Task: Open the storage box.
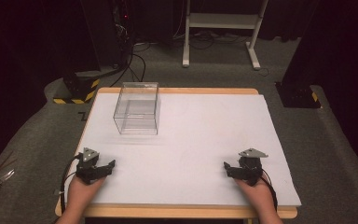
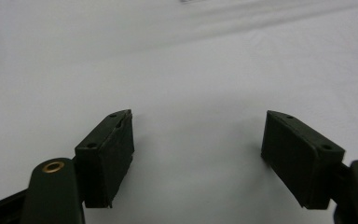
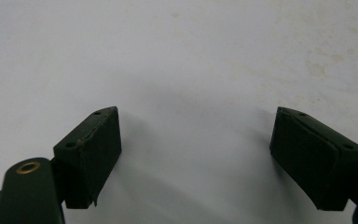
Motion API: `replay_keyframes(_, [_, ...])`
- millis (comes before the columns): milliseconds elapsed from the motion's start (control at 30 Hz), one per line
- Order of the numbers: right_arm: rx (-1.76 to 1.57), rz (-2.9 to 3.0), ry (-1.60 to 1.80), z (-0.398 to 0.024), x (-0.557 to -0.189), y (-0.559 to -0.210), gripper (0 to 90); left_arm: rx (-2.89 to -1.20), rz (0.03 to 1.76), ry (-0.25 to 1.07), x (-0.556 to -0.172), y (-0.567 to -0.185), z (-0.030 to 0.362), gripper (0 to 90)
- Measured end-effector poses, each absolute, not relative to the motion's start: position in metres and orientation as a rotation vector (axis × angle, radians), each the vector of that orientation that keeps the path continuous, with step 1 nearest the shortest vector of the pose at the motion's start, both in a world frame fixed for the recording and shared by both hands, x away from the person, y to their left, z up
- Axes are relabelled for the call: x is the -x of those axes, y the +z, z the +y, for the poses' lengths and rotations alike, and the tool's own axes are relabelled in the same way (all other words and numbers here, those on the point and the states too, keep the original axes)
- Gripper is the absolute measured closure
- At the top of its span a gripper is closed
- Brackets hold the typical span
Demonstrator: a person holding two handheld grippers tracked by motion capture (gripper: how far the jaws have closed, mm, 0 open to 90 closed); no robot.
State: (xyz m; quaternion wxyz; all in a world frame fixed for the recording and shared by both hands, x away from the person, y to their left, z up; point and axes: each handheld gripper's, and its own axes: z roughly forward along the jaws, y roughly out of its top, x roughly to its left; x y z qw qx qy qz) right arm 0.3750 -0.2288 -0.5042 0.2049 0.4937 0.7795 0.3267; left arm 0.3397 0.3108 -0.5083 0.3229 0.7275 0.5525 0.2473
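High view: both hands rest at the lower edge of the white table, left gripper lower left, right gripper lower right, probably a parked ready pose. Clear plastic box stands upper left of centre, well apart from both, seemingly empty, though its transparency makes that hard to confirm. Left gripper view and right gripper view: jaws spread wide, nothing between them, bare table beneath.
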Motion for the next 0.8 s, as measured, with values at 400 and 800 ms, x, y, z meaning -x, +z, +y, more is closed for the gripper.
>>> replay_keyframes(400, [-1.378,2.173,0.91,-0.2286,-0.3749,-0.5041,16.3,-1.91,1.45,0.649,-0.3397,-0.5083,0.3108,25.3])
replay_keyframes(800, [-1.381,2.171,0.916,-0.2289,-0.3749,-0.5042,16.2,-1.912,1.453,0.656,-0.3396,-0.5081,0.3101,25.3])
